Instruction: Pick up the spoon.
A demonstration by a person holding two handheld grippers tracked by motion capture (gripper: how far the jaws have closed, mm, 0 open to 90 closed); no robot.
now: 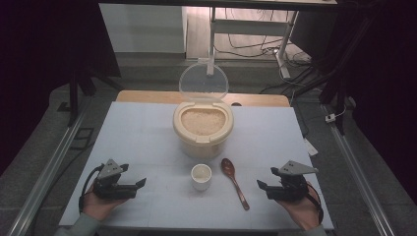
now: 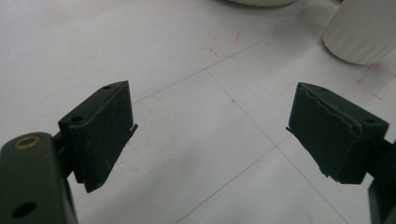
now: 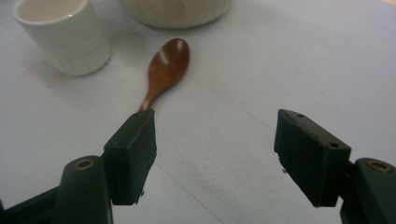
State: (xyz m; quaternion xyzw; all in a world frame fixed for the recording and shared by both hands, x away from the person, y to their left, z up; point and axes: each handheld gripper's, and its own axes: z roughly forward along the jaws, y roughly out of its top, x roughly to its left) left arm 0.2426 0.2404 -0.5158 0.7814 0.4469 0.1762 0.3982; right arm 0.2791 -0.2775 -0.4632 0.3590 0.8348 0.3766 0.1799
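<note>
1. The right hand-held gripper (image 1: 266, 188) hovers near the table's (image 1: 137, 142) right front edge, its jaws spread wide with nothing between them. The step in hand looks like picking up the wooden spoon (image 1: 234, 181).
2. The spoon lies flat on the table just right of the small white cup (image 1: 201, 176), its bowl toward the rice container (image 1: 202, 129) and its handle running back toward the person. In the right gripper view the handle (image 3: 148, 99) disappears behind the left jaw, so the approach is already roughly lined up.
3. Grasp the handle at mid-length or nearer its end, not the bowl, so the scooping end stays free.
4. Come down so the jaws straddle the thin handle squarely, then close firmly, since it sits low on the surface and could slip or roll.
5. Keep clear of the cup while closing in, as it stands near the spoon's bowl.
6. The left hand-held gripper (image 1: 140, 186) rests low at the left, equally wide open and empty. It could steady the cup later.
7. The container's clear lid (image 1: 203, 81) stands open, showing rice ready for scooping.
</note>
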